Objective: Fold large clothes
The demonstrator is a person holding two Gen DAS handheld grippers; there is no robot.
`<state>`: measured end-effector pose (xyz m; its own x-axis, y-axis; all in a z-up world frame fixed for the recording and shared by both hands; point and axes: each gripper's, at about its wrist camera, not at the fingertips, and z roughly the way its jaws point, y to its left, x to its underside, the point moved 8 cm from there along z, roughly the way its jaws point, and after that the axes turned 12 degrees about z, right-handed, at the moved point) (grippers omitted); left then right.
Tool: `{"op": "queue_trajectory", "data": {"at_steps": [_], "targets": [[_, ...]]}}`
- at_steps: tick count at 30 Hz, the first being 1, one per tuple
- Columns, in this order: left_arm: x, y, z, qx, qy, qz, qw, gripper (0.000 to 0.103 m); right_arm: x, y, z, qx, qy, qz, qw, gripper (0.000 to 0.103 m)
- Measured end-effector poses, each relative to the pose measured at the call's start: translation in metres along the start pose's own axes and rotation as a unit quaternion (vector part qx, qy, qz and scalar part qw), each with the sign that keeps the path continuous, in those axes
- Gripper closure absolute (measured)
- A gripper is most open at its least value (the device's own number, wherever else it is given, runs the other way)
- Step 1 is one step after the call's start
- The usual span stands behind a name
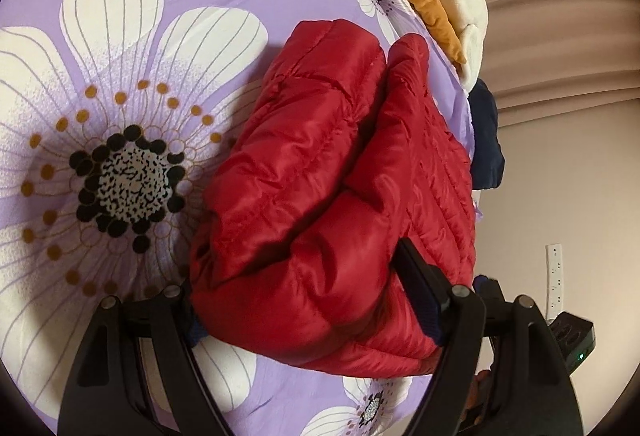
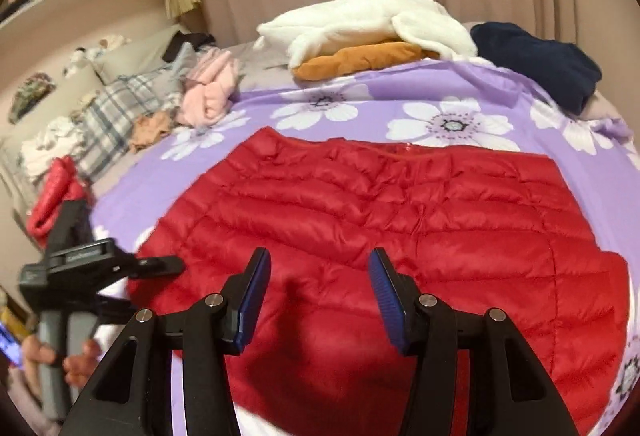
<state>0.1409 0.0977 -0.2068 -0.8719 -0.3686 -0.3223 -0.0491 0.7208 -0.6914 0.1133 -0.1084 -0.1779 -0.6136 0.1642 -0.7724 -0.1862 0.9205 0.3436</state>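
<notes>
Red quilted nylon, glossy and puffy, makes up the down jacket (image 2: 384, 211), which lies spread on the purple flowered bedsheet (image 2: 168, 179) of the bed. In the right wrist view the body is laid out broad and mostly flat, its horizontal stitched channels running left to right and a zipper edge visible along the far side. The fold is judged to be at an early stage: one side of the garment, probably a sleeve, is bunched and lifted at the left, while the main body remains unfolded.

The left gripper (image 1: 304, 300) has that bunched red fabric between its spread fingers; the right pad lies against the cloth, but the left pad is hidden behind it, so a firm pinch cannot be confirmed. The right gripper (image 2: 316, 296) hovers over the near edge of the jacket with its jaws apart and nothing between them.

Remaining work, as judged: bring in both sides, then fold the body over.

Farther off on the bed lie a white fleece garment (image 2: 360, 23), an orange garment (image 2: 360, 61) and a navy garment (image 2: 536, 55).
</notes>
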Motion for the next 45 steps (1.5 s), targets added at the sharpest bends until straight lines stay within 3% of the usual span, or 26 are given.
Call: {"op": "queue_trajectory", "data": {"at_steps": [1,6,13,20,25,29,33,36,38,41,45], "targets": [[0.000,0.000,0.000,-0.004,-0.001,0.001,1.0000,0.025,-0.003,-0.001,0.006,-0.001,0.004,0.005,1.000,0.063],[-0.003,-0.004,0.001,-0.028,-0.004,0.018,0.9994,0.034,0.010,-0.014,0.032,0.010,0.037,0.048,0.998,0.079],[-0.011,-0.035,-0.012,-0.084,-0.036,0.102,0.9906,0.055,0.024,-0.021,0.041,0.014,0.046,0.057,0.997,0.084],[-0.008,-0.099,-0.031,-0.115,-0.079,0.231,0.9628,0.062,0.024,-0.027,0.040,-0.003,0.046,0.087,0.995,0.084],[0.008,-0.148,-0.033,-0.123,-0.098,0.332,0.9301,0.062,0.025,-0.032,0.039,-0.020,0.051,0.112,0.992,0.084],[0.027,-0.180,-0.029,-0.103,-0.093,0.400,0.9060,0.062,0.026,-0.039,0.039,-0.054,0.065,0.152,0.985,0.084],[0.043,-0.203,-0.021,-0.081,-0.082,0.446,0.8876,0.062,0.026,-0.052,0.040,-0.104,0.093,0.215,0.967,0.091],[0.056,-0.219,-0.014,-0.068,-0.074,0.480,0.8715,0.060,0.026,-0.064,0.044,-0.147,0.119,0.271,0.944,0.097],[0.061,-0.227,-0.008,-0.057,-0.063,0.491,0.8671,0.060,0.026,-0.070,0.046,-0.177,0.141,0.305,0.925,0.097],[0.064,-0.234,0.000,-0.049,-0.049,0.494,0.8667,0.060,0.021,-0.075,0.041,-0.195,0.156,0.332,0.910,0.097],[0.067,-0.241,0.001,-0.054,-0.046,0.499,0.8637,0.060,0.007,-0.087,-0.001,-0.156,0.101,0.289,0.939,0.097]]}}
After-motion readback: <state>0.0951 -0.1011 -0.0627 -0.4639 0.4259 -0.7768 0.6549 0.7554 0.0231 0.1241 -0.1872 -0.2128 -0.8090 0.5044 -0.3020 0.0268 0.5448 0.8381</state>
